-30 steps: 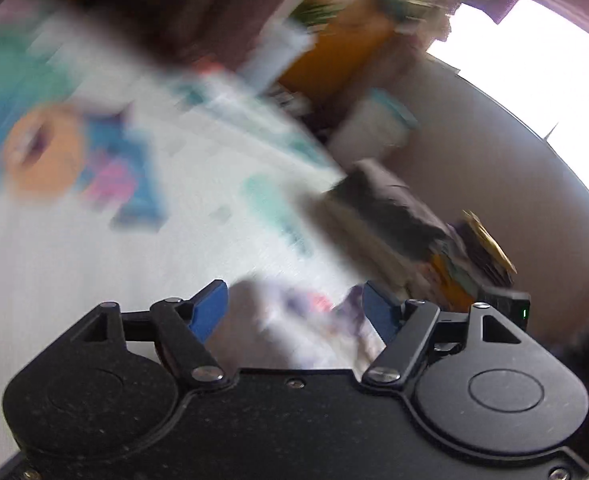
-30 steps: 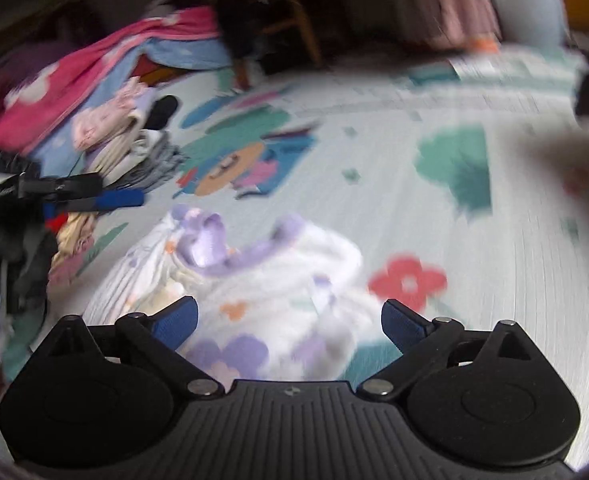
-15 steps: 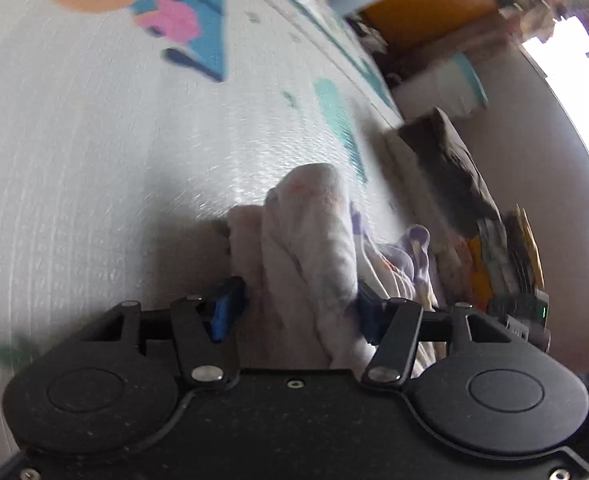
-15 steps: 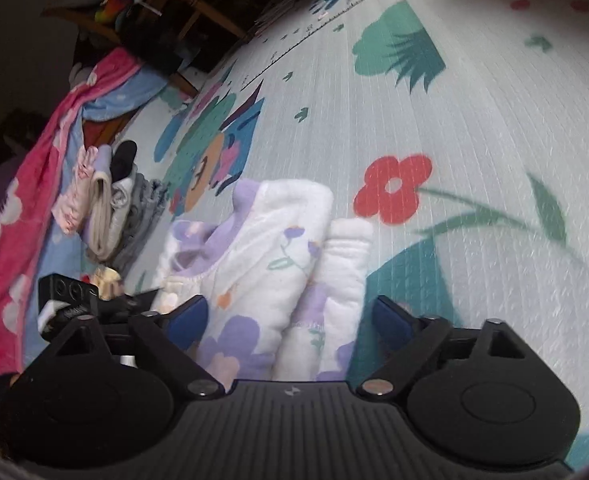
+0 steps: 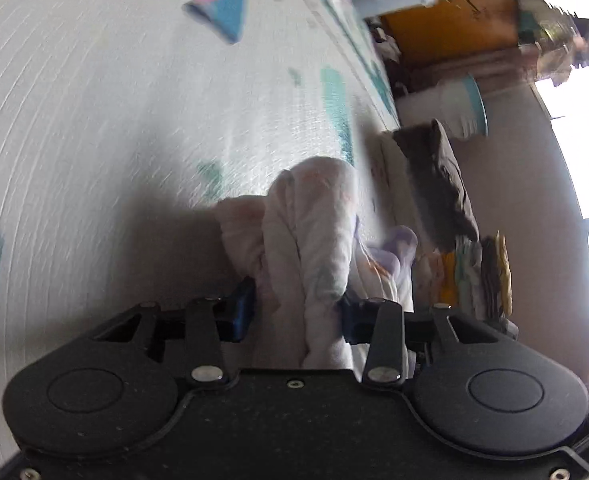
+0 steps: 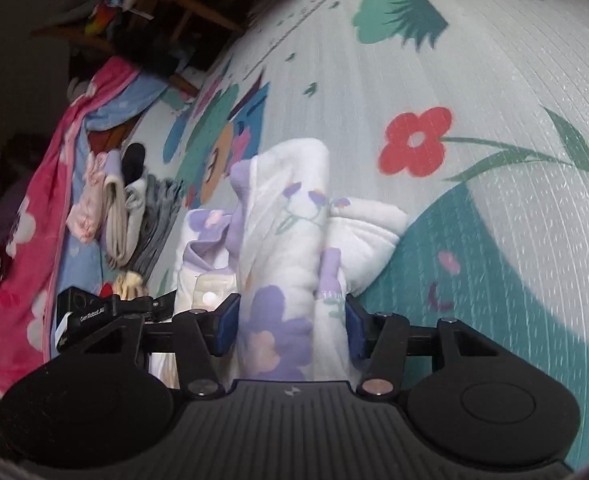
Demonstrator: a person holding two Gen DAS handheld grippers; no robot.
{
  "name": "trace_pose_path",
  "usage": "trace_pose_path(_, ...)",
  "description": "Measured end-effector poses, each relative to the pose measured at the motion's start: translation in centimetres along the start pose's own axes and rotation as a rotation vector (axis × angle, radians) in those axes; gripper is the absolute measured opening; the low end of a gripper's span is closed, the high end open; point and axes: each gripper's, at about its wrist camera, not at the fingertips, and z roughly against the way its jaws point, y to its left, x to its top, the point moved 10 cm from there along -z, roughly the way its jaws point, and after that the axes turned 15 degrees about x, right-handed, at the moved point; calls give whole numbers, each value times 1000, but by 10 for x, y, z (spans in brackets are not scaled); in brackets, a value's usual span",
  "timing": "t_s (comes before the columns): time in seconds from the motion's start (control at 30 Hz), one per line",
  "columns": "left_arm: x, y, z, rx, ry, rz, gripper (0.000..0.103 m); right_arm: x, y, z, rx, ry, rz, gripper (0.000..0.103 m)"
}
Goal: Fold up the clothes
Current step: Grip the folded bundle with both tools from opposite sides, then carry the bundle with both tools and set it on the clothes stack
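Note:
A white garment with purple flowers and purple trim (image 6: 290, 184) lies bunched in a thick fold on the play mat (image 6: 494, 80). My right gripper (image 6: 290, 324) has one end of that fold between its blue pads, jaws closing and both pads touching the cloth. In the left wrist view the same garment (image 5: 314, 216) rises as a pale roll. My left gripper (image 5: 294, 312) grips its other end, jaws closing with cloth filling the gap. The left gripper's body (image 6: 94, 312) shows at the right wrist view's lower left, beside the garment.
A row of folded clothes (image 6: 134, 216) and a pink flowered blanket (image 6: 26, 240) lie left of the garment, with wooden furniture (image 6: 182, 4) behind. Off the mat's edge sit a dark cushion (image 5: 438, 184), a stack of folded clothes (image 5: 482, 276) and a white bin (image 5: 454, 108).
Both grippers have rolled and come down onto the garment. Their jaws have narrowed from wide open to closing around the bunched fold.

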Motion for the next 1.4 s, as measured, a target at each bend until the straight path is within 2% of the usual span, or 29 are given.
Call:
trace_pose_path(0.07,-1,-11,11,-35,-17,5,39,-1,12,15,26,-30,2,48)
trace_pose_path(0.13,0,-34,19,-107,-19,17,39,4,34,36,74,-72,40,48)
trace_pose_path(0.2,5,-62,14,-141,-12,-28,39,19,56,61,108,-120,103,48)
trace_pose_path(0.23,8,-74,8,-148,-5,-46,41,26,57,72,89,-143,112,48)
trace_pose_path(0.27,10,-76,-7,-110,1,-79,44,31,48,81,42,-164,96,50)
trace_pose_path(0.3,10,-68,-24,-45,19,-113,48,31,31,85,-36,-171,73,60)
trace_pose_path(0.33,10,-60,-41,20,38,-147,52,28,9,84,-128,-149,53,63)
trace_pose_path(0.37,11,-52,-56,82,55,-179,60,21,-12,82,-210,-105,34,64)
trace_pose_path(0.4,12,-56,-53,75,49,-183,64,18,-23,83,-232,-102,35,71)
trace_pose_path(0.47,14,-65,-46,60,39,-191,64,19,-15,95,-223,-161,82,77)
trace_pose_path(0.53,11,-71,-34,9,43,-194,68,15,-4,100,-188,-168,143,86)
trace_pose_path(0.57,10,-67,-30,27,29,-201,68,11,-4,99,-170,-164,146,90)
trace_pose_path(0.63,4,-58,-32,61,41,-197,69,3,-19,97,-119,-167,50,90)
trace_pose_path(0.67,3,-54,-32,70,41,-191,69,3,-20,98,-103,-195,47,89)
trace_pose_path(0.77,-2,-45,-35,92,37,-178,72,7,-9,94,-150,-181,141,86)
trace_pose_path(0.83,-3,-45,-37,91,33,-188,73,14,-10,98,-140,-228,100,87)
trace_pose_path(0.93,-4,-53,-45,70,45,-256,73,20,-27,102,-80,-270,2,89)
trace_pose_path(1.03,-6,-62,-56,46,62,-340,72,21,-27,95,-61,-243,37,89)
trace_pose_path(1.07,-6,-61,-55,44,73,-339,72,21,-25,92,-56,-231,44,89)
trace_pose_path(1.1,-6,-60,-54,43,84,-338,65,21,-23,88,-35,-214,36,80)
trace_pose_path(1.13,-8,-60,-55,38,103,-329,50,18,-22,81,-3,-187,4,65)
trace_pose_path(1.17,-11,-60,-55,41,117,-308,50,14,-21,77,10,-182,-28,61)
trace_pose_path(1.23,-20,-54,-55,46,106,-282,50,5,-22,75,-3,-200,-23,61)
trace_pose_path(1.33,-20,-47,-55,11,137,-171,43,3,-22,72,10,-198,-18,57)
trace_pose_path(1.37,-20,-51,-57,20,160,-160,43,6,-22,70,36,-187,-59,51)
trace_pose_path(1.4,-21,-60,-60,32,185,-174,42,8,-18,73,55,-189,-71,50)
